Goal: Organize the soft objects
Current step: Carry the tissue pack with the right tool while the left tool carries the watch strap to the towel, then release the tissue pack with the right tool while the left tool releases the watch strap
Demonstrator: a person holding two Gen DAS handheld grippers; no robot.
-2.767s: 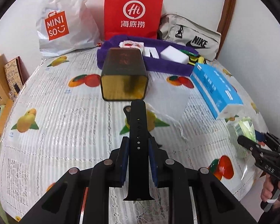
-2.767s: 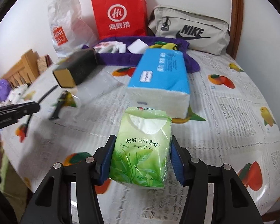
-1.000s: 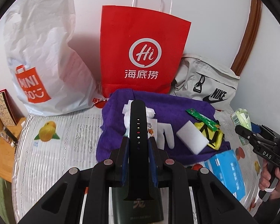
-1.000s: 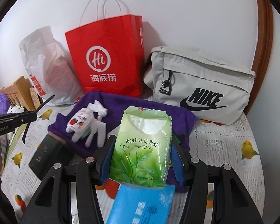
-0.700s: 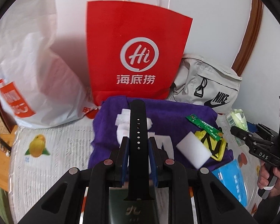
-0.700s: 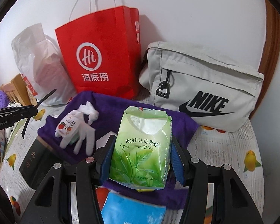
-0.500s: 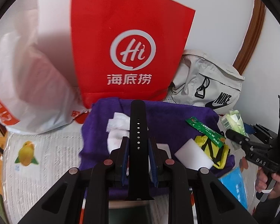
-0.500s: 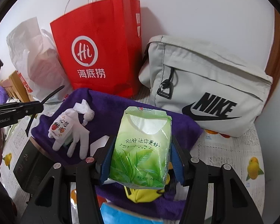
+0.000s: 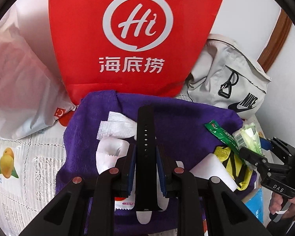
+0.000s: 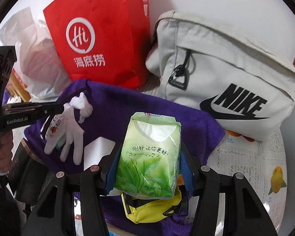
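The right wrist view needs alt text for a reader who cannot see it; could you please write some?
The right gripper clamps a green tissue pack above a purple towel holding a white glove and a yellow pouch. Behind stand a red paper bag and a grey Nike bag; the left gripper reaches in from the left.

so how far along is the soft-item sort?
Done: white glove, white sponge and yellow pouch already lie on the purple towel. In hand: left gripper holds a black watch strap, right gripper a green tissue pack, both over the towel. Left: setting both down.
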